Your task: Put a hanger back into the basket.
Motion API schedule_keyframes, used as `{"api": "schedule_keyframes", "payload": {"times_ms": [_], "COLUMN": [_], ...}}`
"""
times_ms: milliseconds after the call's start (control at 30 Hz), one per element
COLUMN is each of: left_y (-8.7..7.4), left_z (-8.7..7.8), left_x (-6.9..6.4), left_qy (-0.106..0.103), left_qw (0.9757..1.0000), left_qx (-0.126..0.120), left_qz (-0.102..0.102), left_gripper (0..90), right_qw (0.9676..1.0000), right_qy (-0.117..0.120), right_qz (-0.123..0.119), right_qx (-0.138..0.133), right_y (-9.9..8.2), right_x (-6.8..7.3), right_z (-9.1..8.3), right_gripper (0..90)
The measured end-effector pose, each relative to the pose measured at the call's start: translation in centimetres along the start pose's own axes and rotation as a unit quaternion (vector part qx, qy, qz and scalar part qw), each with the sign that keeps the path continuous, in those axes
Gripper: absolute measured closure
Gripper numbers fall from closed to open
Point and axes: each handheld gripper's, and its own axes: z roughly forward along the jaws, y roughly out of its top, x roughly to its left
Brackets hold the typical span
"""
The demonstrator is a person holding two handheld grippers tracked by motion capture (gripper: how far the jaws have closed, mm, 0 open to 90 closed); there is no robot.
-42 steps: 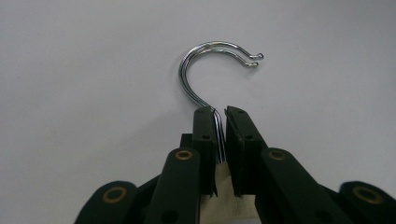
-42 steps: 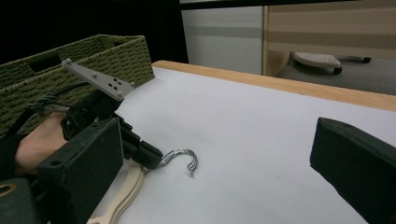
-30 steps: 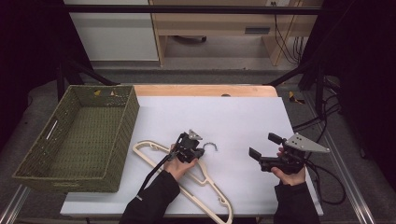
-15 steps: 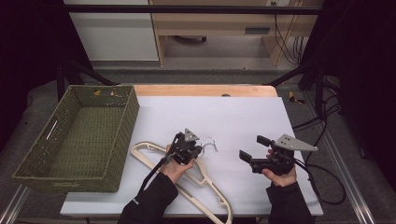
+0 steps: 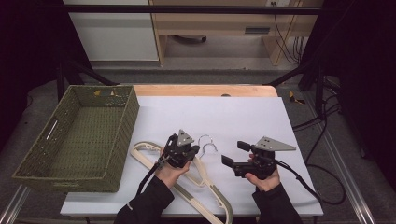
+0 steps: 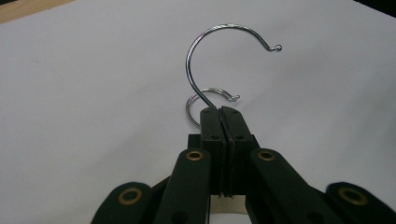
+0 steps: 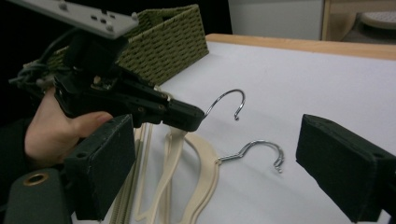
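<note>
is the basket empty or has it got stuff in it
Empty as far as shown: the woven basket has a bare floor in the high view; both hangers lie on the table.

Flat white-topped table (image 5: 224,116), wooden strip along far edge; at frame left, rectangular green woven basket (image 5: 77,140); lower centre, cream plastic hangers (image 5: 205,179) with metal hooks.

Cream hangers (image 5: 205,182), green woven basket (image 5: 74,140)

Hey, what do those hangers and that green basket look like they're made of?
Hanger bodies: probably plastic, cream, smooth and matte, with moulded edges. Their hooks: metal wire, chrome-bright, with clear reflections. Basket: woven fibre, maybe wicker or paper rope, olive green with a visible weave.
</note>
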Motion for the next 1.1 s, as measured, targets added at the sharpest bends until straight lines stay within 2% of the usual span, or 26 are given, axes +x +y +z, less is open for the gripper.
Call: {"api": "schedule_keyframes", "payload": {"times_ms": [200, 333, 500, 700, 767, 933, 1067, 1100], "left_y": [0.0, -0.1, -0.3, -0.4, -0.5, -0.5, -0.5, -0.5], "left_z": [-1.2, -1.8, -2.3, -2.7, -2.9, -3.0, -3.1, -3.1], "left_x": [-0.3, -0.4, -0.5, -0.3, -0.3, -0.4, -0.4, -0.4], "left_qy": [0.003, 0.002, 0.004, 0.006, 0.005, 0.006, 0.007, 0.006], "left_qw": [0.9999, 0.9999, 0.9998, 0.9998, 0.9997, 0.9997, 0.9996, 0.9997], "left_qx": [-0.007, -0.01, -0.014, -0.017, -0.021, -0.022, -0.023, -0.023], "left_qz": [0.007, 0.009, 0.01, 0.009, 0.008, 0.01, 0.011, 0.011], "left_gripper": [88.4, 88.4, 88.4, 88.4, 88.4, 88.4, 88.4, 88.4], "right_qw": [0.9996, 0.9991, 0.9982, 0.995, 0.9938, 0.9925, 0.9907, 0.9898], "right_qy": [0.014, 0.019, 0.023, 0.029, 0.024, 0.034, 0.047, 0.051], "right_qz": [0.002, 0.013, 0.007, 0.008, 0.009, 0.013, 0.008, 0.012], "right_qx": [0.025, 0.035, 0.056, 0.096, 0.108, 0.117, 0.127, 0.133], "right_y": [-0.7, -1.1, -1.7, -2.8, -3.1, -3.4, -3.5, -3.6], "right_x": [1.3, 1.6, 2.0, 2.8, 2.8, 2.9, 3.5, 3.7], "right_z": [1.9, 2.8, 3.9, 6.0, 6.5, 7.1, 7.7, 7.9], "right_gripper": [17.0, 21.1, 26.4, 30.5, 33.2, 40.7, 45.4, 47.8]}}
